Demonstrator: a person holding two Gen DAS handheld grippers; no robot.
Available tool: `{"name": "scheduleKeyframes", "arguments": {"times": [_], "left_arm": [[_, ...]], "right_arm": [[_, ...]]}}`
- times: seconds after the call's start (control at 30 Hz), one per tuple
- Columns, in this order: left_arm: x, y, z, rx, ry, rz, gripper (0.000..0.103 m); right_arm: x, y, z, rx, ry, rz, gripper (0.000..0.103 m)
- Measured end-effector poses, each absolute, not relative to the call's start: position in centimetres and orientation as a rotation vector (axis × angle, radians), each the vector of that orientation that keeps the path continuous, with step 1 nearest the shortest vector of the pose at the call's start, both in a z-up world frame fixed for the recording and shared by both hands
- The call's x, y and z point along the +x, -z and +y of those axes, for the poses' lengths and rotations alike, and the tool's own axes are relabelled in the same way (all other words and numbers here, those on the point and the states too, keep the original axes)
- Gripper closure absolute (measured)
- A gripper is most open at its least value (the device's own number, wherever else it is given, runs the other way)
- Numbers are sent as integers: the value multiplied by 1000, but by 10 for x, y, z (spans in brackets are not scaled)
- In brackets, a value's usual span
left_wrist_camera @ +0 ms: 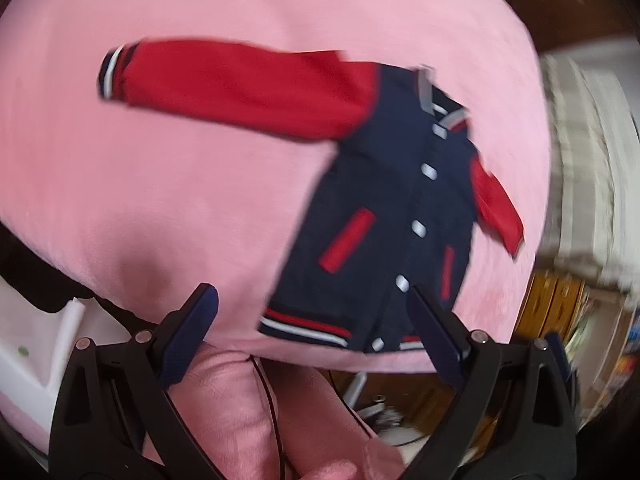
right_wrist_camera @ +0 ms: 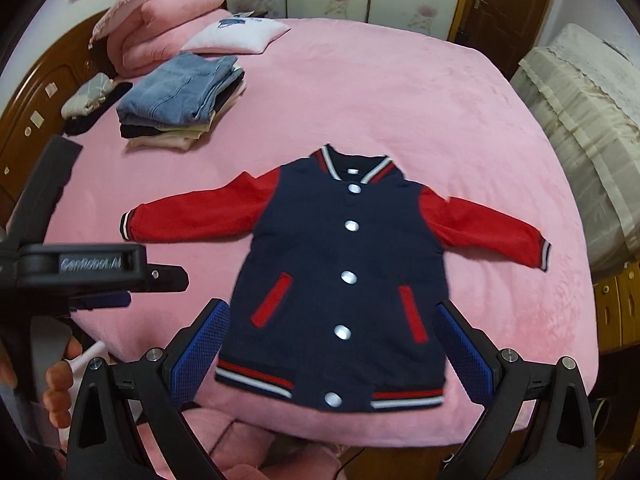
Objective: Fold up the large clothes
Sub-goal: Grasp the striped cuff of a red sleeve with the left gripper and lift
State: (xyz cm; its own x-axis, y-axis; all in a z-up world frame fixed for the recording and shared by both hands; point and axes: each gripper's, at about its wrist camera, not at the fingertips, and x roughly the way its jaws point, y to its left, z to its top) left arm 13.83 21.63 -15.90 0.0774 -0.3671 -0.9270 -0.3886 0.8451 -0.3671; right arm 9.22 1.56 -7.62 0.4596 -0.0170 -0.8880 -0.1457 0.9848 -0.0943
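A navy varsity jacket (right_wrist_camera: 340, 264) with red sleeves and white snap buttons lies flat, front up and buttoned, on the pink bed (right_wrist_camera: 380, 92), both sleeves spread out. My right gripper (right_wrist_camera: 332, 344) is open and empty, hovering over the jacket's lower hem. In the left wrist view the jacket (left_wrist_camera: 392, 208) appears blurred to the right, its left sleeve (left_wrist_camera: 240, 84) stretched across the bed. My left gripper (left_wrist_camera: 312, 312) is open and empty near the hem's left corner. The left gripper's body (right_wrist_camera: 100, 268) shows at the left of the right wrist view.
A stack of folded clothes (right_wrist_camera: 180, 96) topped with jeans sits at the bed's far left, with a folded pink quilt (right_wrist_camera: 164, 16) and a white pillow (right_wrist_camera: 240, 34) behind it. A cream-covered piece of furniture (right_wrist_camera: 580, 120) stands right of the bed. A wooden headboard (right_wrist_camera: 32, 112) is on the left.
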Motion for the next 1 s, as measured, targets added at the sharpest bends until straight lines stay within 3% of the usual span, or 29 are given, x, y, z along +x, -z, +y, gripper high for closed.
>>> {"name": "scheduleKeyframes", "arguments": {"times": [0.1,0.37,0.67,0.73,0.77,0.8,0.9,1.0], "left_arm": [[151,192,260,-716,-81,1527,9],[178,283,384,-976,-339,1321,15],[227,332,409,-971,-499,1258,19],[232,324,397,-875,-505,1230,49],[233,321,393,-830,-502,1213,57],[234,318,390,-807,-487,1193,72],[239,309,382,-791,-437,1118,83],[246,288,368,-724,-435,1030,85]], "right_arm": [[121,102,52,-207,-70,1099,0],[185,159,97,-101,-25,1170,0],[197,229,93,-50,18,1247,0],[192,241,84,-20,30,1268,0],[191,246,79,3,36,1283,0],[190,252,74,29,44,1297,0],[192,264,58,76,58,1309,0],[192,271,45,54,43,1305,0]]}}
